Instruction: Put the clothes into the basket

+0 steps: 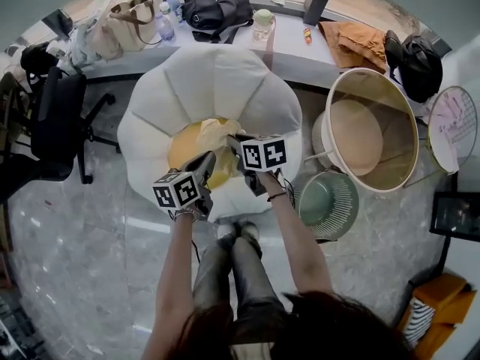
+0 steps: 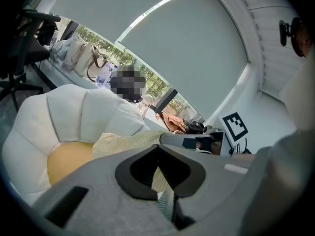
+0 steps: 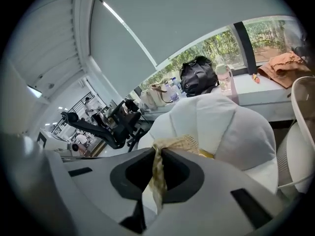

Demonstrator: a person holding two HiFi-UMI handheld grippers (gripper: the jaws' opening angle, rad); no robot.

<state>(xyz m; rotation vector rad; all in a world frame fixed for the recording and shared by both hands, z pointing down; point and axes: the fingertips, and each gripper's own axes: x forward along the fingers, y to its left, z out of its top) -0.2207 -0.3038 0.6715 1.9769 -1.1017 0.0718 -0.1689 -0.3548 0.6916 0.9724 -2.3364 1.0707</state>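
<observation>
Clothes are represented by one pale-yellow checked cloth, which is held up over the yellow centre of a white petal-shaped seat. It is gripped at two places. The jaws of the left gripper are closed narrowly on a fold of it; in the left gripper view a thin strip of the fabric is seen pinched between them, with the rest spread beyond the tips. The jaws of the right gripper are likewise drawn close together on it; in the right gripper view a twisted strand is clamped between them and hangs down through the gap. The two grippers are held near each other, angled down towards the seat.

The basket, a large round tub with a pale rim, is seen on the floor to the right of the seat, apart from the cloth. A green ribbed round object is set just in front of it. Behind the seat a ledge is lined with a black bag, a beige bag and an orange cloth. A black office chair is placed at the left.
</observation>
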